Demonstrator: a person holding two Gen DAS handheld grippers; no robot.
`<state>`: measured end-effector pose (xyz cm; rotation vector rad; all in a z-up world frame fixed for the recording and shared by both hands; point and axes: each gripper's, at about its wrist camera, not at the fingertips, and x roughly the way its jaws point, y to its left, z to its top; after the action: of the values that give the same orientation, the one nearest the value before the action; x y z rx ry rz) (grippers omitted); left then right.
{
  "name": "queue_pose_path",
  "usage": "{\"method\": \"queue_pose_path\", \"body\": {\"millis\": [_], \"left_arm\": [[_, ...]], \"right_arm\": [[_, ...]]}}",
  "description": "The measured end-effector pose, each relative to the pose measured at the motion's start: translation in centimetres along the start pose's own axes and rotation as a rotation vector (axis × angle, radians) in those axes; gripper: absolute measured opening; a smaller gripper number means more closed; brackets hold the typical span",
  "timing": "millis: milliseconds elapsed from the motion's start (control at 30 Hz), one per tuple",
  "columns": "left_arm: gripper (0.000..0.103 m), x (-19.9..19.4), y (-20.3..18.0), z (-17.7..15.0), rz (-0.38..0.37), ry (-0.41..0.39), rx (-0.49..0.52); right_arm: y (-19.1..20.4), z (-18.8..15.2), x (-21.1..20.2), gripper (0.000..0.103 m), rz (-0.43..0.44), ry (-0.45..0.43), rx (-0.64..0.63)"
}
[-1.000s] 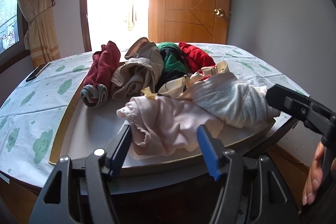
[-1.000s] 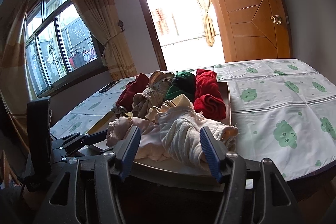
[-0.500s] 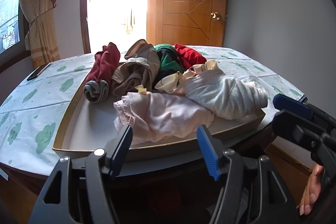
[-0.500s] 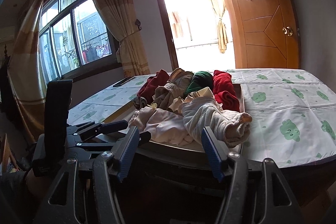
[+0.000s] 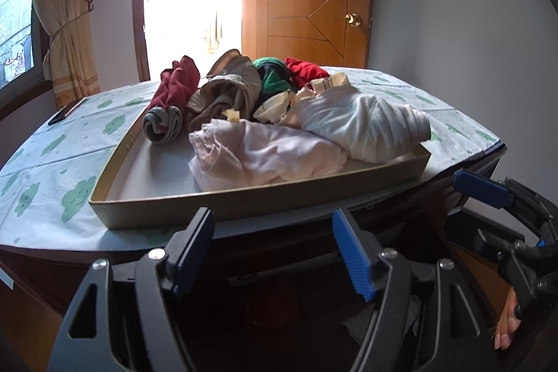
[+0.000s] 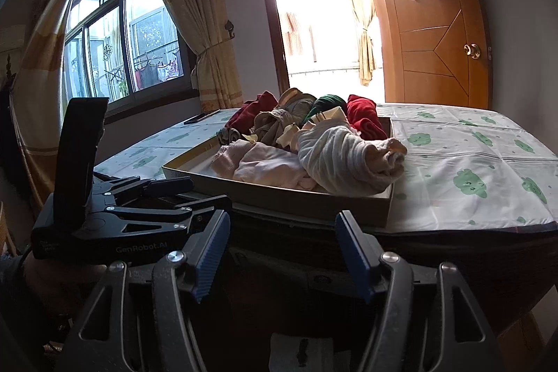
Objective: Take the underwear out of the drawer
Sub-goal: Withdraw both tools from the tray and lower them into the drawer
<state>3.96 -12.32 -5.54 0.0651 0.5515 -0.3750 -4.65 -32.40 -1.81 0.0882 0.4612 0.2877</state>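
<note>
Underwear (image 5: 279, 114) lies heaped in the shallow drawer (image 5: 251, 201), which sits on the tablecloth (image 5: 52, 169) at the table's near edge. Nothing is out yet; the step in hand looks like the approach. Left gripper (image 5: 273, 251) and right gripper (image 6: 282, 255) hover below and short of the drawer's front wall, both with fingers apart and empty. Next, one must rise over that wall and close on the nearest piece, likely the pale pink garment (image 5: 268, 156). Only the right view shows the window (image 6: 118, 51) and the left gripper's body.
</note>
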Motion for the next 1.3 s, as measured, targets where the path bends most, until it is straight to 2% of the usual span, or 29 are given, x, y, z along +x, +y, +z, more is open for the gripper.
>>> {"method": "queue_pose_path", "body": {"millis": [500,633,700,800,1000,1100,1233,1300], "left_arm": [[0.076,0.6,0.7,-3.7,0.006,0.093,0.060],[0.076,1.2,0.6,-4.0,-0.012,0.155,0.085],[0.076,2.1,0.1,-4.3,-0.022,0.214,0.114],[0.076,3.6,-0.6,-5.1,-0.037,0.319,0.145],[0.076,5.1,-1.5,-6.4,-0.075,0.442,0.195],[0.076,5.6,-1.3,-6.8,-0.080,0.482,0.197],[0.076,6.4,-1.1,-6.6,-0.055,0.494,0.221],[0.075,6.6,-1.5,-6.5,-0.072,0.493,0.255]], "right_arm": [[-1.8,-1.8,0.0,0.066,-0.020,0.020,0.049],[-2.4,-2.3,0.2,0.066,-0.021,0.042,0.075],[-2.7,-2.3,0.1,0.067,-0.017,0.045,0.087],[-3.0,-2.4,0.4,0.074,-0.021,0.067,0.096],[-3.4,-3.1,1.3,0.075,0.012,0.140,0.105],[-3.5,-3.9,1.9,0.075,0.005,0.190,0.094],[-3.9,-4.5,2.4,0.075,0.019,0.227,0.117],[-4.2,-4.5,2.5,0.075,0.024,0.230,0.132]]}}
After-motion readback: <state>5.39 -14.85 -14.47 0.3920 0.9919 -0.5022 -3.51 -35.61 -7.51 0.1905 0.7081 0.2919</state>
